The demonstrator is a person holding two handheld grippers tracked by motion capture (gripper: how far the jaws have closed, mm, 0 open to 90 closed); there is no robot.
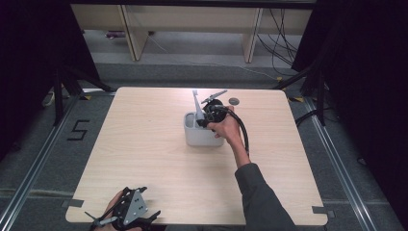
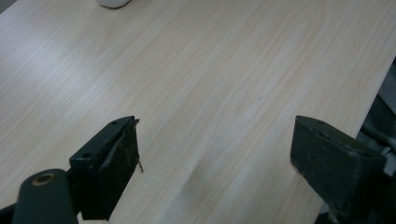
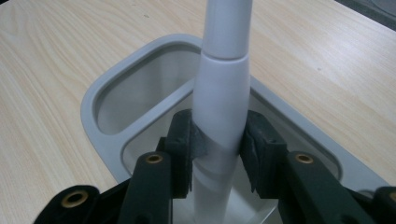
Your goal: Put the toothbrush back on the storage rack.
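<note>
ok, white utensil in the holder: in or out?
Partly in. The white utensil handle stands near-upright, lower end inside the grey holder near compartment, right gripper pads clamped on it. Bottom contact: cannot tell.

The desk (image 1: 144, 144) is pale wood-grain laminate, smooth with a soft sheen. The grey holder (image 3: 100, 100) looks like matt moulded plastic, its inner walls slightly glossy. The white handle (image 3: 219, 93) is smooth, satin plastic. The right gripper's (image 3: 217, 149) fingers (image 3: 180, 144) are matt black, scuffed, with brass-coloured rivets.
</note>
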